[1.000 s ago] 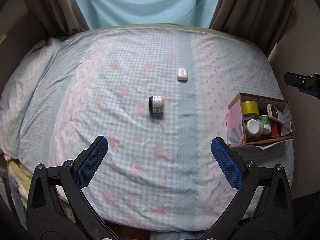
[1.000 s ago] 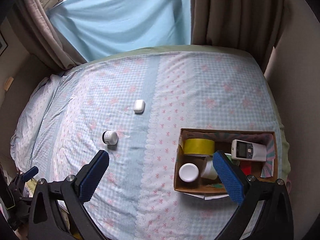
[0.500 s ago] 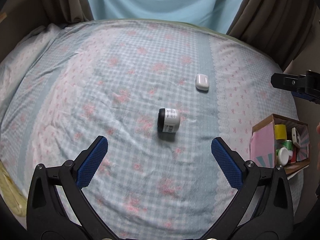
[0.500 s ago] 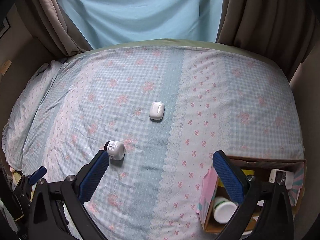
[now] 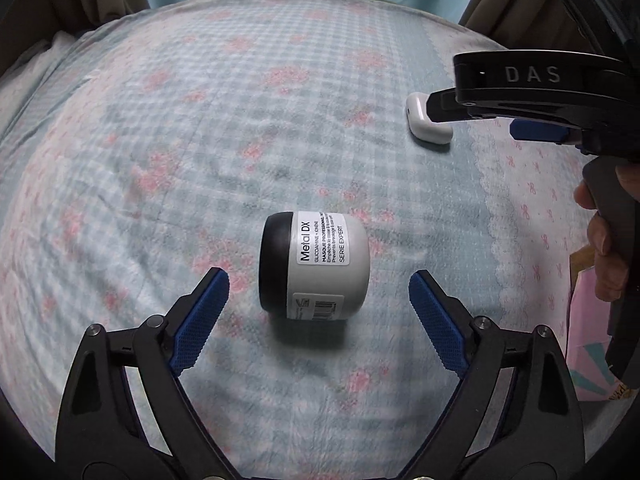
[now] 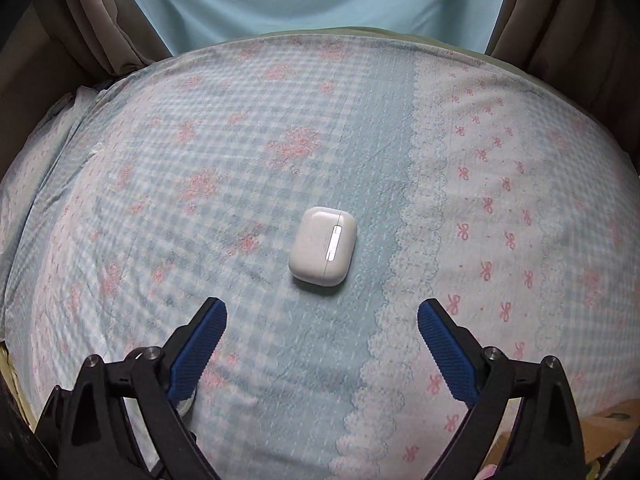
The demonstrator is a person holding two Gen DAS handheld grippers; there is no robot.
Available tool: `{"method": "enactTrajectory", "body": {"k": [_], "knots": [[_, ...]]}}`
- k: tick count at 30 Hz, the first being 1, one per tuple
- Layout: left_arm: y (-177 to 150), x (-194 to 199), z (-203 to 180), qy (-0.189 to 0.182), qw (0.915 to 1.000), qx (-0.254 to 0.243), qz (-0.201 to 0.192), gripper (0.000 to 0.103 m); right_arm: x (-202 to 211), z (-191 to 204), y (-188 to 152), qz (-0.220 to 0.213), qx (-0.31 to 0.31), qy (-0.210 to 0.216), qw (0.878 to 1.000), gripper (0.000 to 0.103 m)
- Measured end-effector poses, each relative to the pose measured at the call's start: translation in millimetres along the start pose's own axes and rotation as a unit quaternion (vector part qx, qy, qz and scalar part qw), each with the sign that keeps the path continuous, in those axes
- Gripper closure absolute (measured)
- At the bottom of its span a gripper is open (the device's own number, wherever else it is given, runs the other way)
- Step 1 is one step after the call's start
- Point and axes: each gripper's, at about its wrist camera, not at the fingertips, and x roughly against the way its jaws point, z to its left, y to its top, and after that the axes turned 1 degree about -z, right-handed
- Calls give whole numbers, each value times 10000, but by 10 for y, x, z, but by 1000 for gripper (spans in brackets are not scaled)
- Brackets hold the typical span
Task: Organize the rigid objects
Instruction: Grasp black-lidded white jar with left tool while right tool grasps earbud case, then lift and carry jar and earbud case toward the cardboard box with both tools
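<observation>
Jar [image 5: 314, 266], smooth round grey, black lid; earbud case [image 6: 323, 251], glossy white, rounded

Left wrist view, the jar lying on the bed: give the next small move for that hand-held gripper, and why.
Probably lower the left hand-held gripper a little further so its pads straddle the jar, then finish closing. The jar lies on its side on the bedspread, black lid toward the left pad, centred just ahead of the closing jaws; neither pad touches it yet.
</observation>
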Motion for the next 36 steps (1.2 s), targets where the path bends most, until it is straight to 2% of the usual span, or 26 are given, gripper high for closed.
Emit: {"method": "enactTrajectory", "body": {"k": [2, 3, 6, 8, 10, 13, 14, 17, 27, 36], "knots": [[6, -87, -42, 24, 10000, -33, -50, 19, -144, 9, 32, -45, 24, -24, 10000, 10], [5, -128, -59, 44, 10000, -42, -56, 23, -209, 24, 45, -50, 61, -41, 10000, 16], [7, -221, -71, 51, 10000, 19, -21, 29, -364, 57, 59, -44, 166, -102, 9998, 23], [17, -238, -68, 67, 9999, 66, -60, 30, -425, 61, 67, -56, 208, -137, 9997, 30], [35, -228, -54, 48, 9999, 113, -111, 32, -469, 45, 78, -65, 204, -172, 9996, 33], [67, -231, -16, 87, 9998, 159, -125, 42, -498, 35, 97, -138, 230, -242, 9993, 37], [78, -234, 3, 106, 9997, 173, -119, 49, -505, 41, 101, -154, 259, -297, 9991, 42], [104, -229, 57, 20, 9997, 210, -121, 52, -499, 58, 104, -216, 354, -337, 9986, 57], [102, -166, 65, -20, 9997, 203, -151, 53, -504, 55, 122, -240, 285, -231, 9990, 57], [128, 26, 130, -89, 9991, 292, -303, 53, -278, 80, 74, -346, 198, -51, 9992, 58]]}}
